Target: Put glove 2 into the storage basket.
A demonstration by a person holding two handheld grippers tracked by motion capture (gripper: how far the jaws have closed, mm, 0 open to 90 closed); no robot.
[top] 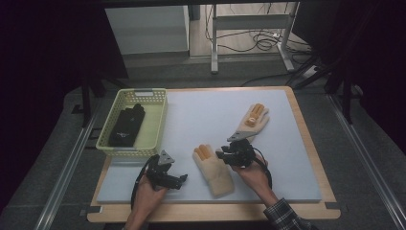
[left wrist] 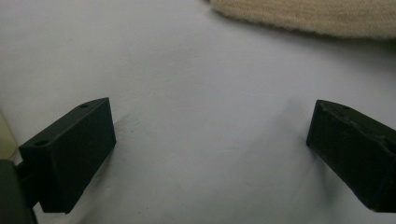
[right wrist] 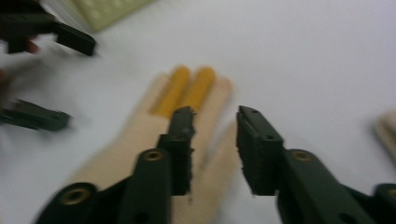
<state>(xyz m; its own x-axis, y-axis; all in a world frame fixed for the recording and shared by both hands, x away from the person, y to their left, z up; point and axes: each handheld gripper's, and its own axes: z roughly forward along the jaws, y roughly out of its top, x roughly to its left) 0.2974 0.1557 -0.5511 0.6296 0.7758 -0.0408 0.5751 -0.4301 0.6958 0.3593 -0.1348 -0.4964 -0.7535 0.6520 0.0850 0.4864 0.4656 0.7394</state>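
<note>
A beige glove with orange fingertips [top: 215, 172] lies flat on the pale mat [top: 201, 110] near the front. Its cuff edge [left wrist: 308, 14] runs along the top of the left gripper view. My right gripper [top: 221, 155] sits at this glove's right side; its jaws [right wrist: 215, 116] stand partly apart over the glove [right wrist: 140, 144], gripping nothing. A second beige glove [top: 253, 120] lies farther back on the right. My left gripper [top: 179, 179] rests left of the near glove, jaws wide open [left wrist: 210, 144] over bare mat.
A yellow mesh basket [top: 158, 120] stands at the mat's left with a black glove [top: 127, 125] inside. The mat lies on a wooden board with dark floor around it. A desk frame and cables stand beyond the far edge.
</note>
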